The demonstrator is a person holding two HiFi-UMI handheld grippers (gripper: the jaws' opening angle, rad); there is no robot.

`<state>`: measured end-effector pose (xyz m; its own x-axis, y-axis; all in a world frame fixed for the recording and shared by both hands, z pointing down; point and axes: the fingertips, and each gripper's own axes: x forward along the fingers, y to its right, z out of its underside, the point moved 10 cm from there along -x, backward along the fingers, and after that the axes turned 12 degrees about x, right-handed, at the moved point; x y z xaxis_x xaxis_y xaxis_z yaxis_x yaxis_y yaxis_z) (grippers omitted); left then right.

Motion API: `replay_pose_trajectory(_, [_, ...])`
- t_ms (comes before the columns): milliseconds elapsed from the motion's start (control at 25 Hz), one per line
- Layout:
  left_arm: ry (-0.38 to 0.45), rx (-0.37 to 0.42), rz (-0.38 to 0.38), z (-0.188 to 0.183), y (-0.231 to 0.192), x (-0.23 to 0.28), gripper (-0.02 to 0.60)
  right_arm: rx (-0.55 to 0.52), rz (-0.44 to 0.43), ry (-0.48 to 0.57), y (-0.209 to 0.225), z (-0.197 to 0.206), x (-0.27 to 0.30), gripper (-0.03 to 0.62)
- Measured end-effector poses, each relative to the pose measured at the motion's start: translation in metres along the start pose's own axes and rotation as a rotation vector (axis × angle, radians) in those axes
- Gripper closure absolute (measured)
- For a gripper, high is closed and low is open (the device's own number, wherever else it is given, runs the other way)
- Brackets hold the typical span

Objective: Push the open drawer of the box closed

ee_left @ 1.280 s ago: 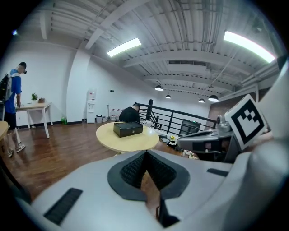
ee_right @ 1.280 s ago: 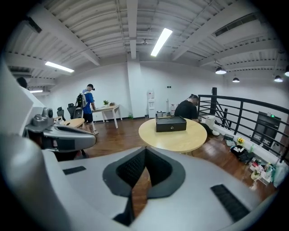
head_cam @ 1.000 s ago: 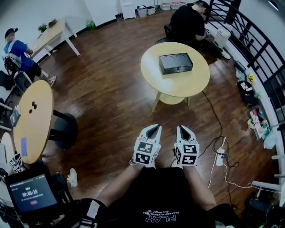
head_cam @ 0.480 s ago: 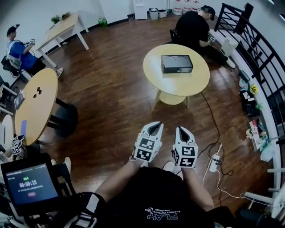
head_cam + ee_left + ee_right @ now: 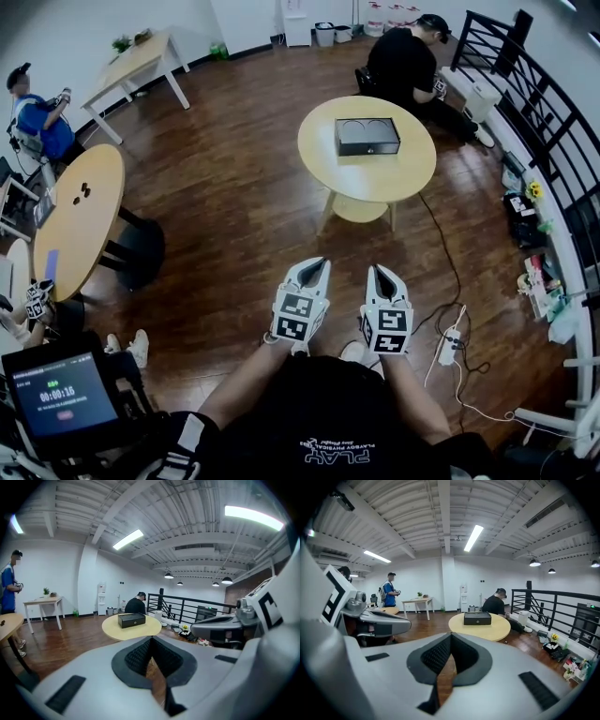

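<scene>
A black box [image 5: 367, 136] with two round recesses in its top sits on a round yellow table [image 5: 412, 173] across the room. It appears small in the left gripper view [image 5: 131, 619] and in the right gripper view [image 5: 477, 618]. From this far I cannot tell how its drawer stands. My left gripper [image 5: 319, 263] and right gripper [image 5: 378, 271] are held side by side in front of my body, far short of the table. Both point toward the box. Each is shut with nothing between its tips [image 5: 151, 639] [image 5: 450, 637].
A person in black [image 5: 403, 56] sits just behind the yellow table. A black railing [image 5: 544, 122] runs along the right, and a power strip with cables [image 5: 448, 345] lies on the floor. At left are another round table [image 5: 70, 234], a person in blue [image 5: 37, 117] and a timer screen [image 5: 61, 398].
The head view has shifted a little. Both grippers stay shut and side by side in nearly the same place. The box has not moved on its table.
</scene>
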<state>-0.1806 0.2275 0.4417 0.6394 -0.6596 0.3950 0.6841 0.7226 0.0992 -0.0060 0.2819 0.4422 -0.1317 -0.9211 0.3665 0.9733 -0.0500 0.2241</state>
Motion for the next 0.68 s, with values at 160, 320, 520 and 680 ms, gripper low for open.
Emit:
replay_pose_trajectory(160, [0.001, 0.002, -0.003, -0.001, 0.007, -0.007, 0.584, -0.006, -0.016, 0.001, -0.003, 0.001, -0.006, 0.589])
replay_pose_trajectory(320, [0.005, 0.0, 0.006, 0.001, 0.012, -0.015, 0.584, -0.01, -0.02, 0.004, -0.01, 0.004, -0.012, 0.589])
replay_pose_trajectory(520, [0.012, -0.001, 0.013, 0.0, 0.011, -0.015, 0.584, -0.012, -0.012, 0.006, -0.011, 0.002, -0.011, 0.589])
replay_pose_trajectory(680, [0.011, 0.001, 0.015, 0.002, 0.007, -0.017, 0.584, -0.017, -0.007, 0.006, -0.014, 0.004, -0.01, 0.589])
